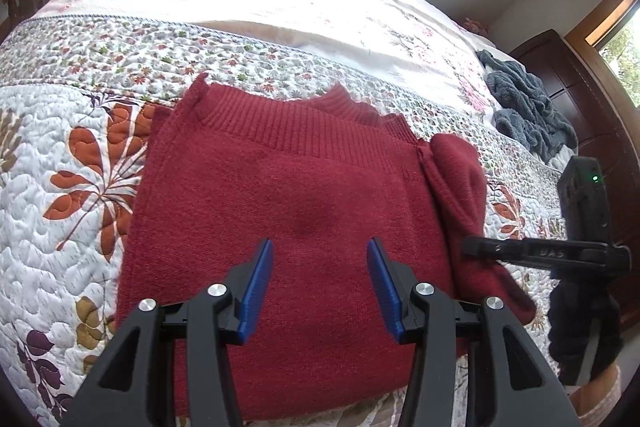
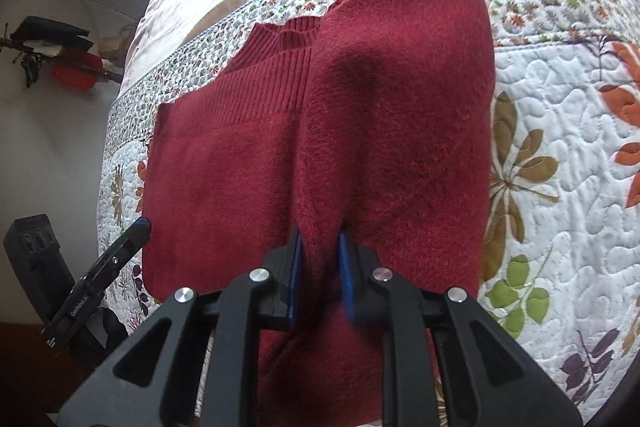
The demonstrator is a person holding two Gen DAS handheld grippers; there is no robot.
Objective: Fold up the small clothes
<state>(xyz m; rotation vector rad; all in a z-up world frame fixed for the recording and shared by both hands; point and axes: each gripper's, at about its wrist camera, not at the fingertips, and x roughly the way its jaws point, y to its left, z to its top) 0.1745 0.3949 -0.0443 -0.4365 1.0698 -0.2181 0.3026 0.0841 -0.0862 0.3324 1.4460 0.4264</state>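
One sweater point(image 1: 280, 227), red knit, lies flat on the bed point(image 1: 60, 167), its side panel pinched up in the right claw point(image 2: 320, 267), which is clenched on the fabric. Left claw point(image 1: 320, 287) hovers released over the body just ahead. Judgement: carry the panel across evenly, land the edge parallel, let left claw pin the body.

— What am I seeing around the work area?
— I'm looking at a floral quilt point(image 1: 80, 163) covering the bed. A grey-blue fleece heap point(image 1: 524, 107) is lying at two o'clock, with a dark wooden dresser point(image 1: 576, 87) standing just beyond.
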